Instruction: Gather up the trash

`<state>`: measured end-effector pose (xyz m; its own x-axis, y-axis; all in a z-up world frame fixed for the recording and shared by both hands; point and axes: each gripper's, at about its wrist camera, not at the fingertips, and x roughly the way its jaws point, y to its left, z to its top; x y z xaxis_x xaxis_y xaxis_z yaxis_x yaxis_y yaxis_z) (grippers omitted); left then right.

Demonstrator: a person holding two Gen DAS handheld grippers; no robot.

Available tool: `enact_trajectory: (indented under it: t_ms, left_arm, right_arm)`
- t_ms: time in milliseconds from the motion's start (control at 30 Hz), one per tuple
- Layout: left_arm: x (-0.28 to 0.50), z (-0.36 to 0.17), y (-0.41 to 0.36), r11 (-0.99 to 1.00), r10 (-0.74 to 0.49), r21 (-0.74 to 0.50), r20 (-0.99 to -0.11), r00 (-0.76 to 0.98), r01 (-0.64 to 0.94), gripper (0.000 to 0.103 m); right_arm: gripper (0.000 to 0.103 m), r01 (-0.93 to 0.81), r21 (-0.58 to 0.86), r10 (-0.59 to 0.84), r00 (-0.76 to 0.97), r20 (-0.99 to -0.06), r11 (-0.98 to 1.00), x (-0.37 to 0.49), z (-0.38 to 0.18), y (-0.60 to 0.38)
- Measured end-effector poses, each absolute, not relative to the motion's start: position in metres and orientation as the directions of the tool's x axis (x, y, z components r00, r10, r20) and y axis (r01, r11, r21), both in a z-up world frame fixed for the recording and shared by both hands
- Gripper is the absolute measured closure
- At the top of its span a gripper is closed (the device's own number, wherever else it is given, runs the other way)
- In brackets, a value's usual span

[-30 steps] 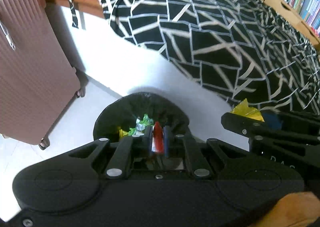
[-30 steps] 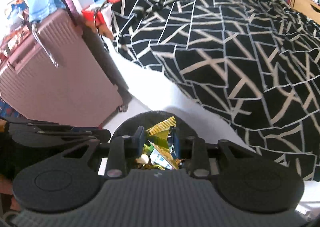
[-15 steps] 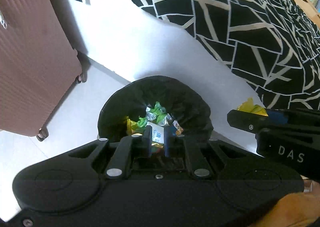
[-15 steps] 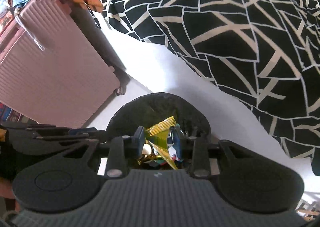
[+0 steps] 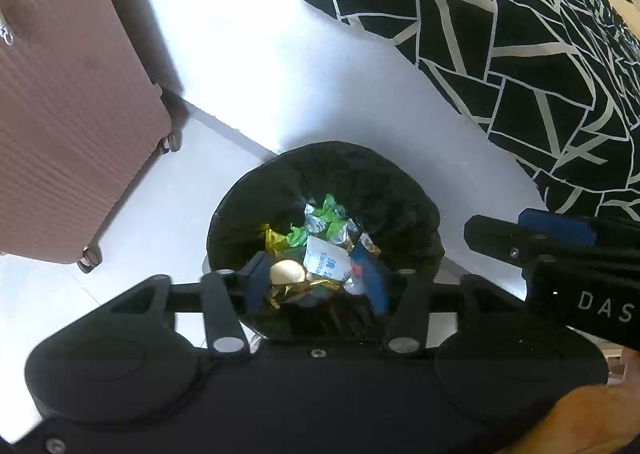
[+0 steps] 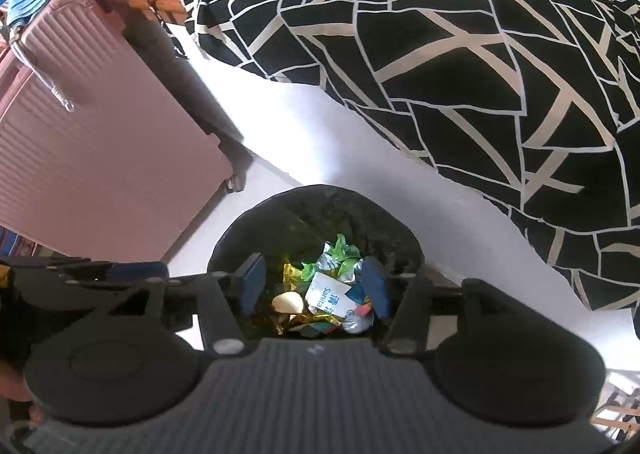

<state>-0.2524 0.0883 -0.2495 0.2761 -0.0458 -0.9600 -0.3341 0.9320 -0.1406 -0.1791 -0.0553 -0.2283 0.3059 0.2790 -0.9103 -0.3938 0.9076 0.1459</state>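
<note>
Hidden / cut off
Bin [image 5: 400,194] near rim hid behind left gripper [image 5: 316,286]; suitcase [image 5: 60,114] cut at frame edge; white sachet [image 6: 326,296] print too small to read.

Bin liner [image 5: 384,190] — black, below the left gripper [image 5: 316,282], itself black with blue pads. Wrappers [image 5: 320,222] inside: green, silver, gold, one white with blue print. Suitcase [image 5: 60,114], left — dusty pink, ribbed. Bedspread [image 6: 460,54], ahead — black, cream lines.

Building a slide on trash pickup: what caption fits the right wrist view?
Right gripper open over the black-lined bin of wrappers, beside a pink suitcase.
</note>
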Motion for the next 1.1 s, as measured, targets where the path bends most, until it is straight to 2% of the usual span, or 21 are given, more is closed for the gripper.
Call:
enact_trajectory:
  t_ms: [67, 267, 700, 967, 1100]
  left_arm:
    - [-0.251, -0.251, 0.087, 0.935, -0.044, -0.133, -0.963, 0.266, -0.330, 0.045]
    - [-0.246, -0.257, 0.083, 0.932, -0.056, -0.135, -0.971, 0.234, -0.337, 0.039]
    - [-0.245, -0.267, 0.076, 0.931, -0.080, -0.150, -0.973, 0.215, -0.333, 0.038]
    - [-0.244, -0.269, 0.072, 0.933, -0.090, -0.155, -0.974, 0.209, -0.324, 0.028]
    - [-0.244, -0.270, 0.072, 0.931, -0.101, -0.161, -0.976, 0.195, -0.327, 0.027]
  right_arm:
    - [0.034, -0.386, 0.139, 0.271, 0.312, -0.911, 0.912, -0.179, -0.229, -0.056]
    - [0.031, -0.356, 0.139, 0.261, 0.323, -0.910, 0.924, -0.176, -0.227, -0.060]
    - [0.027, -0.334, 0.138, 0.256, 0.339, -0.905, 0.932, -0.175, -0.225, -0.062]
    - [0.025, -0.315, 0.132, 0.244, 0.350, -0.904, 0.940, -0.176, -0.225, -0.063]
    - [0.025, -0.312, 0.131, 0.243, 0.354, -0.903, 0.941, -0.177, -0.224, -0.063]
